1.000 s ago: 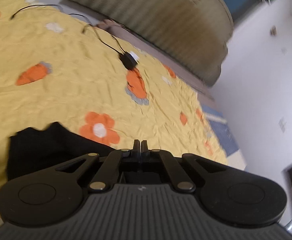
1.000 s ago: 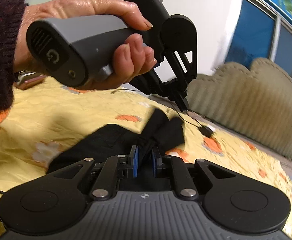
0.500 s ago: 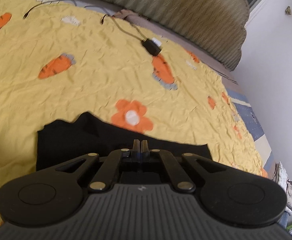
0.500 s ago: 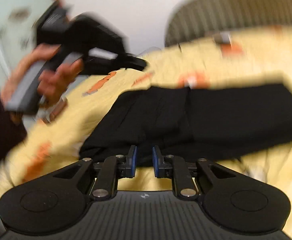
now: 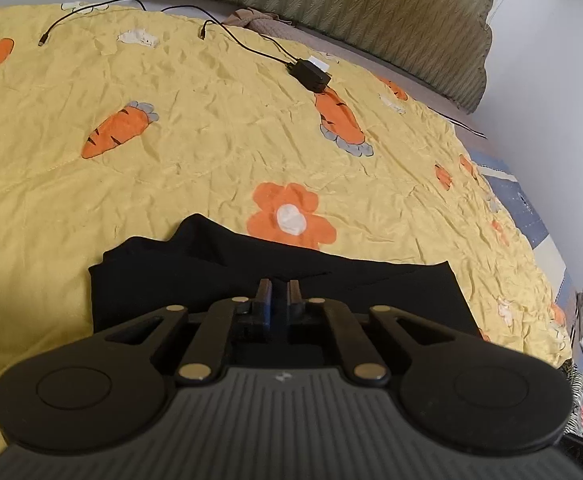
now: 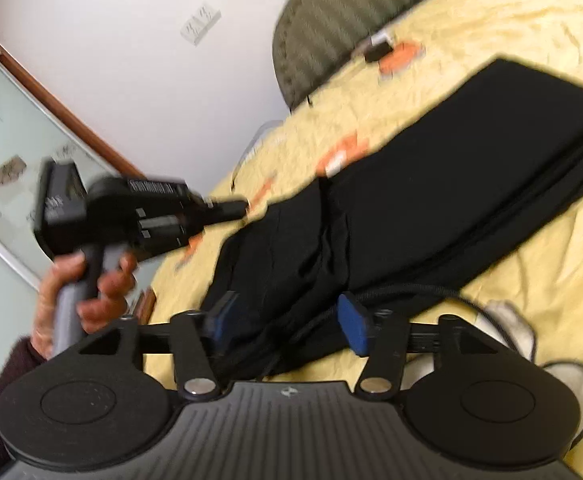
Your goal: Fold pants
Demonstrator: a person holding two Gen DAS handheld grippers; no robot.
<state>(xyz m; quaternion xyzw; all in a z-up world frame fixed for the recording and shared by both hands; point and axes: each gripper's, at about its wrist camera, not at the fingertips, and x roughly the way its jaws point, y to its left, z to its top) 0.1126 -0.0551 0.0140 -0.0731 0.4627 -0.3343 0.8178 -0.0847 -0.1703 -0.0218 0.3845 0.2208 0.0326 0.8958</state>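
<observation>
My left hand [image 6: 87, 304], in a dark maroon sleeve, wraps the grey handle of the left gripper [image 5: 279, 294] and holds it raised over the bed's edge, nose pointing toward the black pants [image 6: 431, 184]. Left gripper, own view: fingers stand a narrow slot apart, nothing between them, hovering at the near hem of the pants [image 5: 275, 276]; whether the tips touch the cloth I cannot tell. Right gripper [image 6: 287, 320]: tilted, low over the pants, blue pads [image 6: 353, 324] spread wide, clamping nothing; the dark fabric and a black cord [image 6: 403, 292] lie in the gap between them, contact uncertain. Pants: laid lengthwise on the yellow bedspread [image 5: 211, 120], one layer over another, the bunched end nearest the right gripper, the long flat part running away to the upper right. Bedspread: crumpled, printed with an orange carrot [image 5: 117, 132] and an orange flower [image 5: 291, 216] just beyond the far edge of the pants. Black charger block [image 5: 310, 75] with trailing cables, well apart from the pants, near the olive ribbed headboard [image 5: 351, 4].
</observation>
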